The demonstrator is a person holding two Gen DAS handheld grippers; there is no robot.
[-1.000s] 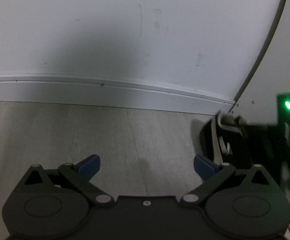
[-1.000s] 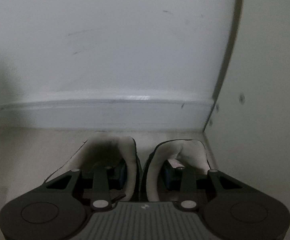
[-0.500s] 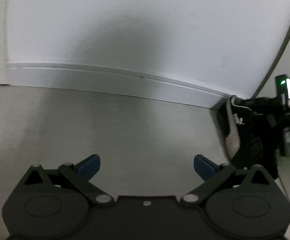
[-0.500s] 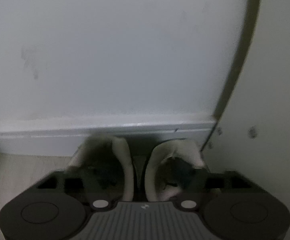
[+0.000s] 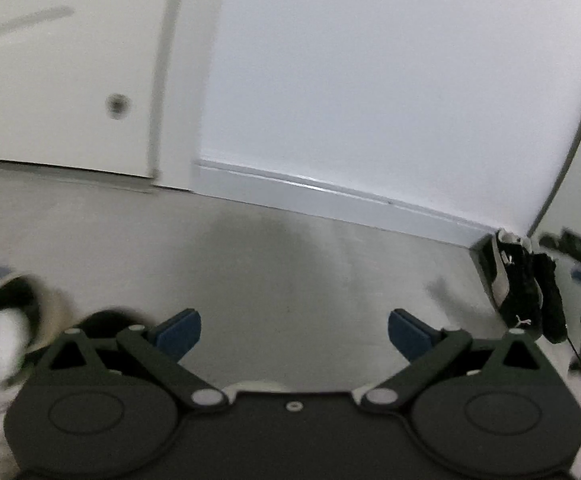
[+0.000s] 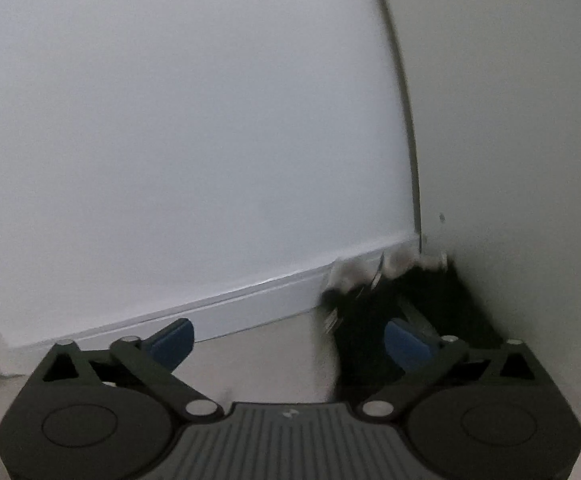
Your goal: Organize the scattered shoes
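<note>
While both tools hang over the pale floor (image 5: 290,264), the left gripper (image 5: 294,330) has its blue-padded jaws spread wide with nothing between them, and the right gripper (image 6: 288,338) likewise stands wide open and empty. The pair of black-and-white shoes (image 5: 524,288) sits side by side in the corner at the right edge of the left view, against the baseboard (image 5: 330,192). At the lower left, a blurred light-and-dark shoe (image 5: 22,312) lies on the floor.

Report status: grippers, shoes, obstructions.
Left gripper open, empty. Right gripper open, empty. Pair of black-and-white sneakers together in wall corner. Blurred light shoe at left, loose.
</note>
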